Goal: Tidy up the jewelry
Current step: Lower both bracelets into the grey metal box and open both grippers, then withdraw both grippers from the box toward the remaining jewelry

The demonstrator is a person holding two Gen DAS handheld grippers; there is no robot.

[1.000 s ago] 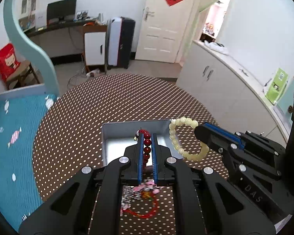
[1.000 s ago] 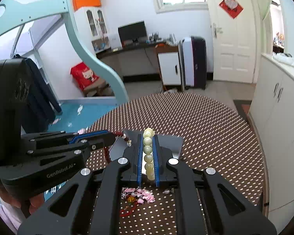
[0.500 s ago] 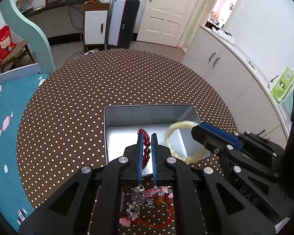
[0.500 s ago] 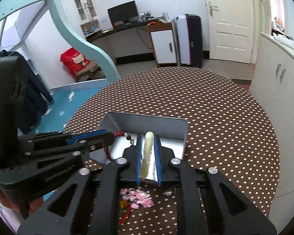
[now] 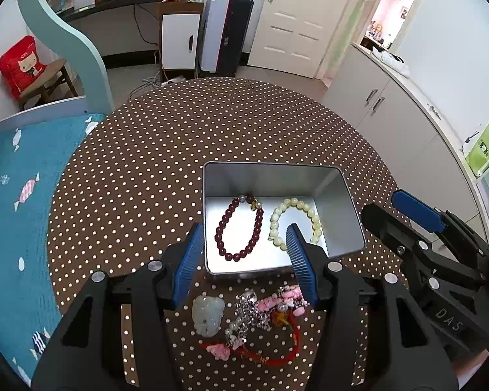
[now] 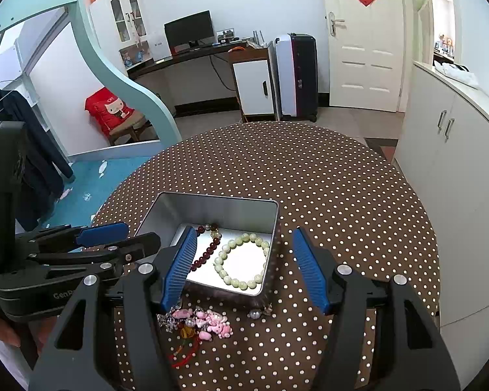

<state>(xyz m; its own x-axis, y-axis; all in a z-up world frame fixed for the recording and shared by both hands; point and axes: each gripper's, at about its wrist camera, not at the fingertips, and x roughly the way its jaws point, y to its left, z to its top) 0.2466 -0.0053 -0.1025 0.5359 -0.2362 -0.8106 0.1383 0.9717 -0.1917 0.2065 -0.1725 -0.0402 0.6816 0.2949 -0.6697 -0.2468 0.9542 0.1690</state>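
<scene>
A silver metal tin [image 5: 274, 172] [image 6: 212, 202] stands on the round polka-dot table. A dark red bead bracelet [image 5: 239, 229] [image 6: 205, 254] and a pale green bead bracelet [image 5: 293, 221] [image 6: 241, 262] lie side by side inside it. My left gripper [image 5: 244, 260] is open and empty above the tin's near edge. My right gripper [image 6: 244, 270] is open and empty, also above the near edge. A heap of loose jewelry with pink charms, a silver chain and a red cord [image 5: 260, 319] [image 6: 199, 322] lies on the table just in front of the tin, beside a pale jade pendant [image 5: 208, 316].
The brown dotted table [image 5: 179, 137] extends beyond the tin. The right gripper's body [image 5: 433, 260] shows at right in the left wrist view. White cabinets [image 6: 456, 163] stand to the right, a teal bed frame [image 6: 120, 75] and blue rug to the left.
Both grippers opened and let go of their bracelets, which now lie flat in the tin. Both grippers have drawn back slightly toward the tin's near edge.
</scene>
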